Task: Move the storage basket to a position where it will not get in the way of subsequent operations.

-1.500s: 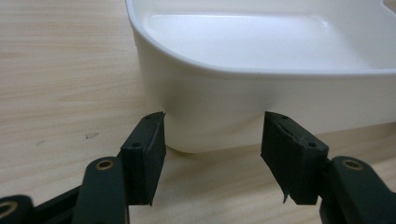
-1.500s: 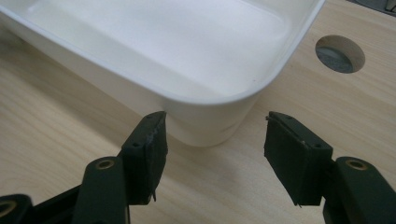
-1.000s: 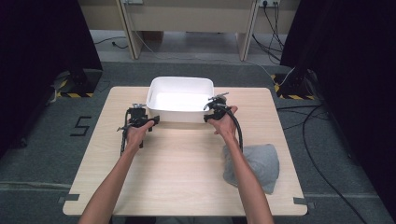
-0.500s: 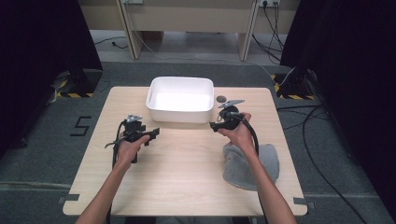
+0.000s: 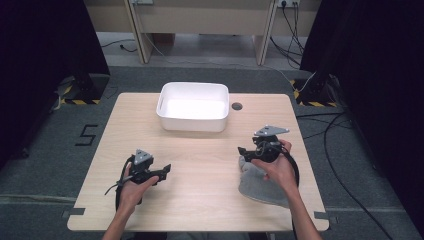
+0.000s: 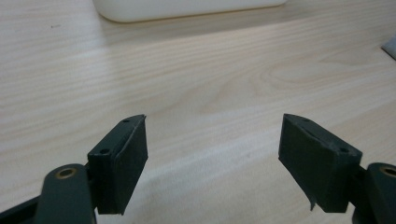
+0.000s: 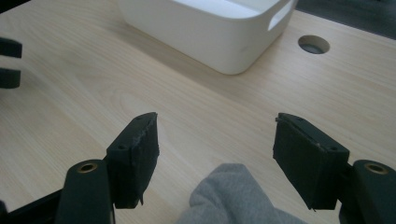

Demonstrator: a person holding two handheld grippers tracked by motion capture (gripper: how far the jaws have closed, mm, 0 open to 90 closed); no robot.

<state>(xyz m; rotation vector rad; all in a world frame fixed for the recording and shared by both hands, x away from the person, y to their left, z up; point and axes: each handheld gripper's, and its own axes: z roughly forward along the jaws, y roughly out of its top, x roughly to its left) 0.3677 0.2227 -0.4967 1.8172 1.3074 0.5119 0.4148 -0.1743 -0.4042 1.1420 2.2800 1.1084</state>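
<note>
Evidently the right gripper point(image 5: 246, 150) hovers with fingers apart over the grey cloth point(image 7: 231, 198), lined up to pinch it. The left gripper point(image 5: 164, 171), fingers likewise apart, waits over bare worktop point(image 5: 200, 165).

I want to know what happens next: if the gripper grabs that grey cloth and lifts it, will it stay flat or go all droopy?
Probably droopy. The grey cloth lies in soft rumpled folds on the table, so it would likely sag from the right gripper. It looks light, and its fuzzy surface should not slip much between the open jaws.
</note>
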